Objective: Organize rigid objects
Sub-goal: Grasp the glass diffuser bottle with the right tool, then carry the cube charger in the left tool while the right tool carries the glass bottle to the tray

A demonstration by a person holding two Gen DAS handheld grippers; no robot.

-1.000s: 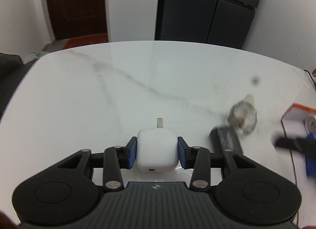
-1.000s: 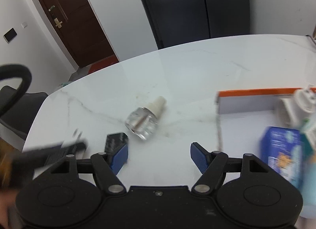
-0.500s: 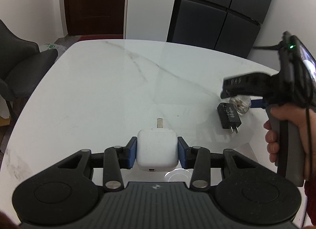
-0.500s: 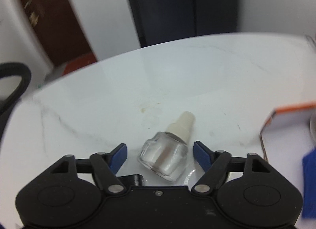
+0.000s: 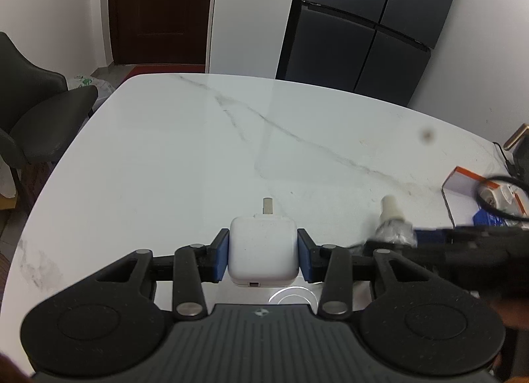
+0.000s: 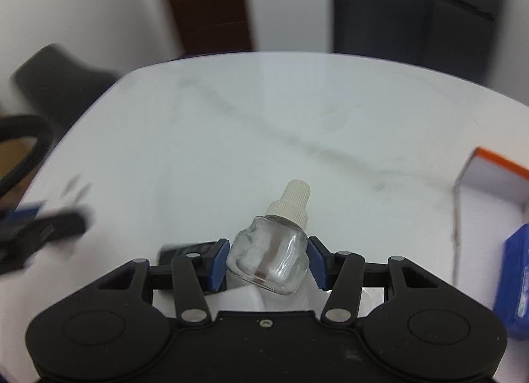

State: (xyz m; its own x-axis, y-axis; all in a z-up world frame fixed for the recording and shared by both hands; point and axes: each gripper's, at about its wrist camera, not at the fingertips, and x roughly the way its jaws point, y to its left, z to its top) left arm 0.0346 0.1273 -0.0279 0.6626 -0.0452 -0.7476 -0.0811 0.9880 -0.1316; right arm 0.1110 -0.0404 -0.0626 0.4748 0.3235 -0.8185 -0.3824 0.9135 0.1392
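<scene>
My left gripper (image 5: 263, 259) is shut on a white square charger (image 5: 263, 255) with its metal plug pointing away, held above the white marble table (image 5: 185, 158). My right gripper (image 6: 267, 262) is shut on a small clear glass bottle (image 6: 269, 259) with a ribbed cream cap, which tilts up to the right. The bottle also shows in the left wrist view (image 5: 393, 226), blurred, beside the right gripper. A black adapter (image 6: 185, 249) lies half hidden behind the right gripper's left finger.
An open orange-and-white box (image 6: 492, 178) stands at the table's right, with a blue carton (image 6: 515, 280) next to it. The box (image 5: 463, 181) holds a white item and a black cable. A dark chair (image 5: 36, 111) stands left of the table. A dark fridge is behind.
My right gripper has closed on the glass bottle and lifted it off the table. My left gripper still holds the charger and has turned to face more of the table.
</scene>
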